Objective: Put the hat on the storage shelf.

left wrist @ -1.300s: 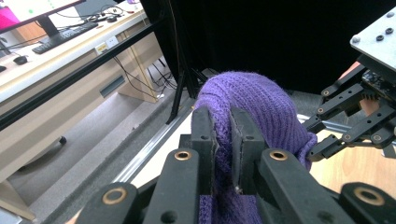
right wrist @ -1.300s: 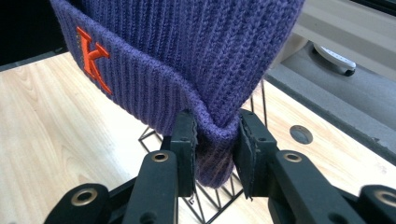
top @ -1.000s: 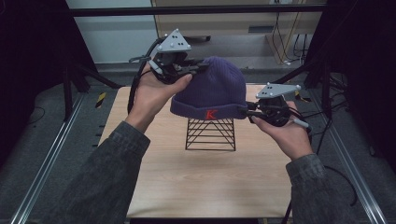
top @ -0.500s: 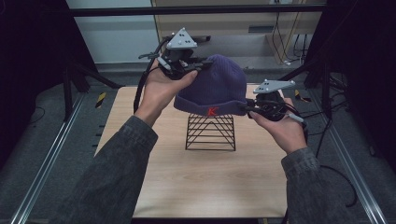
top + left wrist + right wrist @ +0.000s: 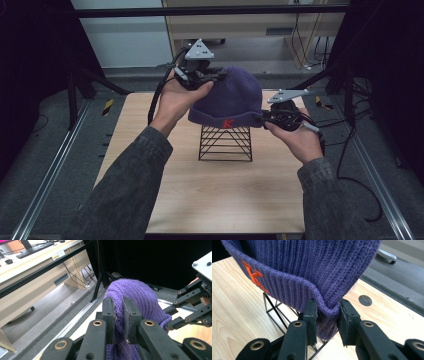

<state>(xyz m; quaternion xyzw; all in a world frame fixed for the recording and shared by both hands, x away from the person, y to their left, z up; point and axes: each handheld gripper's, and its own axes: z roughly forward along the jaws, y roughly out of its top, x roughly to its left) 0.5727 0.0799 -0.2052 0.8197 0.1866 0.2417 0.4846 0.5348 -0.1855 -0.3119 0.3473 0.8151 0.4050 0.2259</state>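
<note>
hanging between both tongs, the purple beanie (image 5: 230,100) sits just above the black wire stand (image 5: 225,142) on the wooden surface (image 5: 220,195). left tongs (image 5: 212,76) pinch its crown at ten o'clock; right tongs (image 5: 264,118) grip its folded cuff at four o'clock, near the orange k (image 5: 228,123).

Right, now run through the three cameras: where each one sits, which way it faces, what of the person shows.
High view: above the person's side, facing forward and down on the wooden table; both forearms, left hand-held gripper, right hand-held gripper.
Left gripper view: rides the left hand-held gripper, looking along its jaws, clamped on the purple beanie; the right hand-held gripper sits beyond.
Right gripper view: rides the right hand-held gripper, jaws pinching the beanie's cuff above the black wire stand.
All three share the beanie.
</note>
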